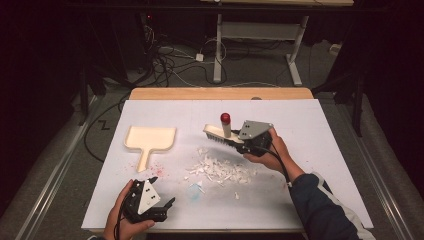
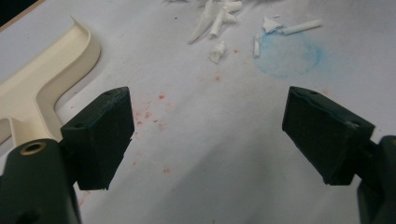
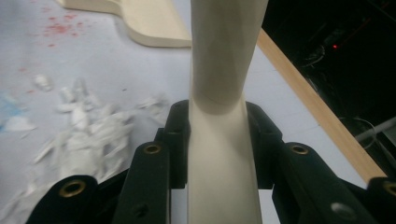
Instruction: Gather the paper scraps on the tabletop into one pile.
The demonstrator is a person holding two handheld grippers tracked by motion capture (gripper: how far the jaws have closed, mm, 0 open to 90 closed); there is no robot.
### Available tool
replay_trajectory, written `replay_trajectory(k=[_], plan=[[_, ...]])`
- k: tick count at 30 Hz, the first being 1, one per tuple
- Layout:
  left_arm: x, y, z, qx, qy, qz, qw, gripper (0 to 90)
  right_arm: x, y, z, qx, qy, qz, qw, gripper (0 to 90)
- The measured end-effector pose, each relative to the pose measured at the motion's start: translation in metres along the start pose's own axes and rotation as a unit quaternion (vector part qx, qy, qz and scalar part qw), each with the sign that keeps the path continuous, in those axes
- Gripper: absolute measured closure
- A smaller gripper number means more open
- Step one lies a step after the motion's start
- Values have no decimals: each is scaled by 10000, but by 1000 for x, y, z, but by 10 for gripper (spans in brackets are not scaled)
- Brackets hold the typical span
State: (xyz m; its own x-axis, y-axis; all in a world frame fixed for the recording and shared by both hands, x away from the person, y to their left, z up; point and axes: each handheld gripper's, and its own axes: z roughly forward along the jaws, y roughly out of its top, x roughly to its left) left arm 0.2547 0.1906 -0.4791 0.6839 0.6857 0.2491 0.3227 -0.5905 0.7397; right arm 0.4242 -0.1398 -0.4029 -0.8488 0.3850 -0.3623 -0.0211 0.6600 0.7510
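My right gripper (image 1: 242, 142) is shut on a cream hand brush (image 1: 218, 134) with a red-tipped handle, held just above the white table cover behind a pile of white scraps (image 1: 220, 170). In the right gripper view its jaws clamp the cream handle (image 3: 219, 140) from both sides, with the scraps (image 3: 88, 126) to the left. A cream dustpan (image 1: 150, 140) lies flat at the left. My left gripper (image 1: 162, 191) rests near the front edge, open and holding nothing. Its view has the wide gap (image 2: 205, 126), the dustpan (image 2: 46, 79) at left and scraps (image 2: 215, 28) ahead.
A faint blue stain (image 2: 287, 53) and red specks (image 2: 149, 114) mark the white cover (image 1: 310, 130). The wooden table edge (image 1: 220, 93) runs along the back, with cables and a desk frame on the floor beyond. A dark sleeve (image 1: 325, 205) comes in at bottom right.
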Motion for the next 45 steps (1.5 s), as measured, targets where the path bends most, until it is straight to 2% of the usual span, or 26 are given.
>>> replay_trajectory(k=[1,3,6,9,13,15,17,19,21,22,23,27,30,32,34,36,40,42,44,45], plan=[[0,0,0,1,-7,2,10000,159,-3,1,5,58,-46,-50,10000,677],[0,0,0,7,-18,-2,10000,159,-7,3,16,145,-162,34,9998,678],[0,-1,0,-9,-17,-14,10000,159,-10,2,35,209,-170,115,9996,678],[0,-1,1,3,-34,-34,10000,159,-6,1,53,300,-164,-74,9994,678],[-1,-2,1,34,-33,-12,10000,159,-3,2,64,179,-98,-52,9998,678],[-1,-2,1,36,-19,-15,10000,159,3,3,67,141,120,-127,9997,678],[0,-2,0,28,-11,-38,10000,160,9,3,66,132,423,-287,9986,677],[0,-3,1,45,-2,-39,10000,159,14,4,63,60,606,-404,9973,676],[-1,-3,0,34,0,-40,10000,160,17,5,57,-59,949,-382,9947,677],[-1,-3,-1,47,8,-20,10000,160,20,4,49,-119,1367,-457,9895,677],[-1,-3,-1,48,12,-24,10000,160,20,4,49,-119,1367,-457,9895,677],[-2,-3,-2,65,20,-21,10000,159,28,4,34,-127,1753,-817,9810,677],[-2,-3,-2,72,19,-4,10000,159,32,3,23,-183,1846,-929,9782,678],[-2,-3,-1,63,11,-9,10000,159,33,3,17,-242,1755,-940,9797,678],[-2,-2,0,74,5,27,10000,159,31,5,6,-367,1382,-803,9865,677],[-2,-2,0,85,-4,44,10000,159,29,6,2,-413,1295,-766,9877,678],[-1,-1,1,131,36,88,9999,159,24,5,-21,-551,956,-444,9929,677],[-1,-1,1,109,90,79,9999,159,23,7,-34,-431,640,-269,9967,677],[-1,-1,0,90,107,108,9998,159,22,5,-48,-290,453,-195,9984,678],[-1,-1,-1,85,92,120,9998,159,21,4,-55,-250,353,-70,9990,677]])
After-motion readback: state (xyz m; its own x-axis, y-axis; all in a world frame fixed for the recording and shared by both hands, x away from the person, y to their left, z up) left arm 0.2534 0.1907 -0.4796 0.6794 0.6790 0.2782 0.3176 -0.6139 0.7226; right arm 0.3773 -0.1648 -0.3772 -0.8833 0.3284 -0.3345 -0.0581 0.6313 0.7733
